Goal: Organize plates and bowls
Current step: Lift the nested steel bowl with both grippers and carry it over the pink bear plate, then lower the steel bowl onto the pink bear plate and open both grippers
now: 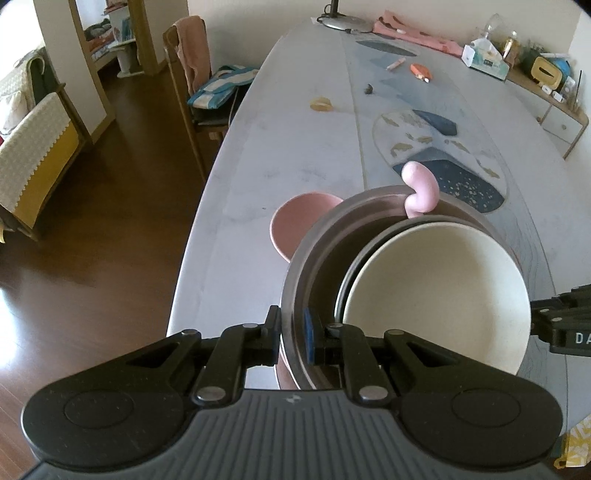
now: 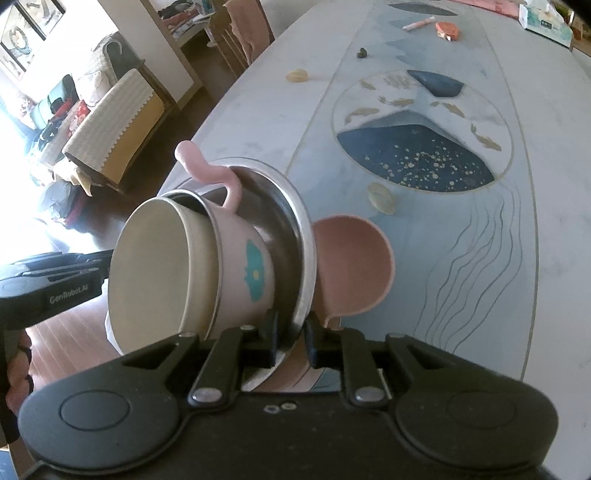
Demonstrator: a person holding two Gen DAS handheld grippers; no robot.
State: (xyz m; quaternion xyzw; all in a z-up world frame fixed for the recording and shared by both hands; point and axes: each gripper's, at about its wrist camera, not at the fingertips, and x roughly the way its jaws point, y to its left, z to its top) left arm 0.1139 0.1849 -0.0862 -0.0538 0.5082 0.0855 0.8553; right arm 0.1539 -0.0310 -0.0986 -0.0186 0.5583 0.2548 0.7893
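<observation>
A steel bowl is tilted over the table's near left edge. Inside it lies a pink cup with a curly handle, and a cream bowl is nested in the cup. A pink bowl lies partly under the steel bowl. My left gripper is shut on the steel bowl's near rim. My right gripper straddles the opposite rim, its jaws slightly apart and not pressing on it.
The grey table drops to dark wood floor on the left. A chair draped with a towel stands at that side. Farther up the table lie an orange item, a tissue box and a lamp base.
</observation>
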